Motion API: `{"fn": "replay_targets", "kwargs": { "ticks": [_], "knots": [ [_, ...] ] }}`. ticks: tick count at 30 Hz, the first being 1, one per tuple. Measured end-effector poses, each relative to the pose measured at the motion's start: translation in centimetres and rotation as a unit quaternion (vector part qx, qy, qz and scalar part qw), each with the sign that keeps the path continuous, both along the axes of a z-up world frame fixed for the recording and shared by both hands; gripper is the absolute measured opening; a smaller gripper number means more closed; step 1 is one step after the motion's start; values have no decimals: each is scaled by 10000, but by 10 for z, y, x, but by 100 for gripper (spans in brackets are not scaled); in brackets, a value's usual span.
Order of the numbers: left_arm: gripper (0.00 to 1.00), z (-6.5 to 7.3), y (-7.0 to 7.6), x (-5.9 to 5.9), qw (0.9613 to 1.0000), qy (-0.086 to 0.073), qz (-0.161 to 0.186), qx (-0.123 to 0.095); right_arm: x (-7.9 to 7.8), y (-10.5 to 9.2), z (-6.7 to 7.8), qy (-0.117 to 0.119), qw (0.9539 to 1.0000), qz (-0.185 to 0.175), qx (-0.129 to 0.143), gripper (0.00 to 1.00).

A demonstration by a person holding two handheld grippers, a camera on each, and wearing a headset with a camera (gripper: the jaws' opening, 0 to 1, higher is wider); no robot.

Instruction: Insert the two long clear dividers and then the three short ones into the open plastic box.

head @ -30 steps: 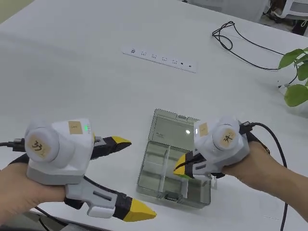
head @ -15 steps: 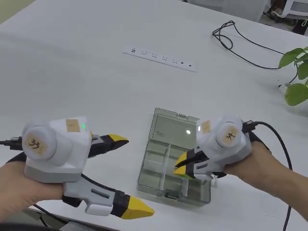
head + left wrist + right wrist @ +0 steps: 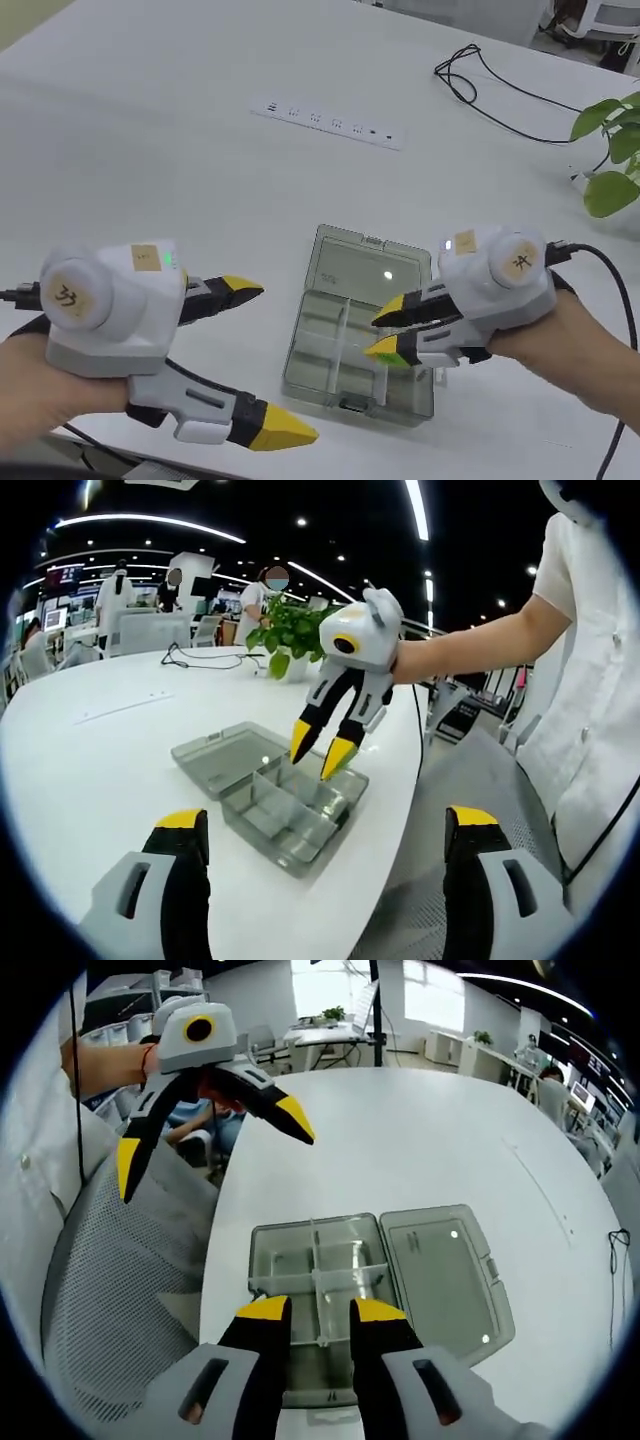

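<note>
A clear grey plastic box (image 3: 298, 350) lies open on the white table, its lid (image 3: 368, 268) flat on the far side. Clear dividers (image 3: 343, 326) stand inside it, one long piece crossed by short ones. My right gripper (image 3: 383, 331) hovers just above the box's right half, jaws a little apart with nothing seen between them. In the right gripper view the box (image 3: 268, 1260) and its dividers (image 3: 318, 1278) lie right under the right gripper (image 3: 320, 1310). My left gripper (image 3: 265, 360) is held wide open, left of the box and near the table's front edge, holding nothing.
A white power strip (image 3: 330, 122) lies further back on the table. A black cable (image 3: 490, 85) and a green plant (image 3: 608, 150) are at the far right. A mesh chair (image 3: 110, 1290) stands beside the table edge. People stand in the room behind.
My right gripper has risen and drawn back to the right from the box, and its jaws have parted slightly. The left gripper stays open, about where it was.
</note>
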State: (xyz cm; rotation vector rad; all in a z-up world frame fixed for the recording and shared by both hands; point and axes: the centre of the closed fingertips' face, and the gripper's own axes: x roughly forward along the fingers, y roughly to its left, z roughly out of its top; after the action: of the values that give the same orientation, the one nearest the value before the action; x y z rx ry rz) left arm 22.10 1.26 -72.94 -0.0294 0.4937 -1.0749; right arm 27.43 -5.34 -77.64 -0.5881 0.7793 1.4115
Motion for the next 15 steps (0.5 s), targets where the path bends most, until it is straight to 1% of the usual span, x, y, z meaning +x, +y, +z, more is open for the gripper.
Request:
{"fn": "replay_targets", "kwargs": {
  "ticks": [6,15],
  "knots": [
    [100,1,1,-2,10000,-10,2,6,0,-8,9,0,9999,-124,102,30],
    [100,4,2,-2,10000,-64,7,15,-4,-30,20,31,9993,-329,193,36]
  ]
}}
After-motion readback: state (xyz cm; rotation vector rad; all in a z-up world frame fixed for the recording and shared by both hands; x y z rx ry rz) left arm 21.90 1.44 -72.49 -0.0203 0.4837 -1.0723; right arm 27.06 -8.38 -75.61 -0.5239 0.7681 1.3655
